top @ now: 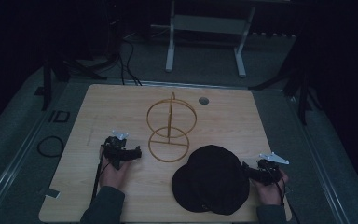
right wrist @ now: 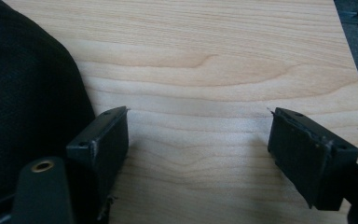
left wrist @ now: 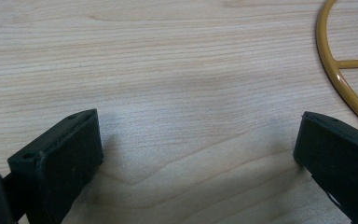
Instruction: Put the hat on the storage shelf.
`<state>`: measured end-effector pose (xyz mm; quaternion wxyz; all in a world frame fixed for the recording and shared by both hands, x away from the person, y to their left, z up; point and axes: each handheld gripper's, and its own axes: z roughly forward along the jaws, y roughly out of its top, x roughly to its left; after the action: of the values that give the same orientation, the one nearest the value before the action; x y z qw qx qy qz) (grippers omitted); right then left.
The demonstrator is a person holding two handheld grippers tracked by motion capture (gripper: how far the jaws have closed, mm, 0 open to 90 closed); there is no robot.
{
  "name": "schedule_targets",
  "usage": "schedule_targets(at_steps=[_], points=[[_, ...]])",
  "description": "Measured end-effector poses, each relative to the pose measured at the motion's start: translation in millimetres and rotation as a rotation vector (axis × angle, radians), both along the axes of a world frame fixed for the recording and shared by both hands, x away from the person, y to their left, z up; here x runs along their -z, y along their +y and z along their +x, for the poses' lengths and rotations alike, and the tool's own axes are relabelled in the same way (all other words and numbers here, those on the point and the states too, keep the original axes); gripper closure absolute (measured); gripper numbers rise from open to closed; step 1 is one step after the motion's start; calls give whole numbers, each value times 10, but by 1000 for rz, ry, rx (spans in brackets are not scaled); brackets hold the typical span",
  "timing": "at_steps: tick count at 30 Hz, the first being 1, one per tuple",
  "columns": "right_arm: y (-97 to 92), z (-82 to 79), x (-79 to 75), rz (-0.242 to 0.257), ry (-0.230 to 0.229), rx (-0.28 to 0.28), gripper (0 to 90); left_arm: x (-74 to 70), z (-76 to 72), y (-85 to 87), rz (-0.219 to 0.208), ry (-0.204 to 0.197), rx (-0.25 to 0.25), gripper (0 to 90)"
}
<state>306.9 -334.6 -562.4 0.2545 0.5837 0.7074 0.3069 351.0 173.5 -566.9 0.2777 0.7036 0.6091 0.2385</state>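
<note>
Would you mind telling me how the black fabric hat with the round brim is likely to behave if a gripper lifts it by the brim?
The black fabric hat looks soft, so it would probably sag and flop rather than hold its shape. It seems light for its size. Its woven surface should give the pads fair grip, and it lies flat, unlikely to roll.

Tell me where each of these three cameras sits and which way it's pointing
High view: above the person's side, facing forward and down at the table; forearms, left claw, right claw.
Left gripper view: rides the left claw, faces tabletop between open jaws; shares the gold wire stand with the high view.
Right gripper view: rides the right claw, open jaws; shares the black hat.
</note>
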Motion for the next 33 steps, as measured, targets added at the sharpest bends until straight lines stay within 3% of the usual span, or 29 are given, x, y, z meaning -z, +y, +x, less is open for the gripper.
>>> schedule_targets(at_steps=[9,11,12,19,23,26,33], points=[[-5,32,-1,1,0,10,201,0,0,-1,0,0,0,7],[-14,41,-3,2,-2,13,232,0,-1,0,0,0,0,7],[-13,38,-17,1,4,21,288,0,0,-1,0,0,0,7],[-46,89,-80,-15,44,-56,413,0,0,0,0,0,0,7],[-71,123,-130,-52,80,-134,471,0,1,-1,0,0,-1,7],[-104,121,-193,-55,84,-189,489,0,1,-1,0,0,0,7],[-123,127,-315,-42,87,-221,482,0,1,-2,0,0,-1,7]])
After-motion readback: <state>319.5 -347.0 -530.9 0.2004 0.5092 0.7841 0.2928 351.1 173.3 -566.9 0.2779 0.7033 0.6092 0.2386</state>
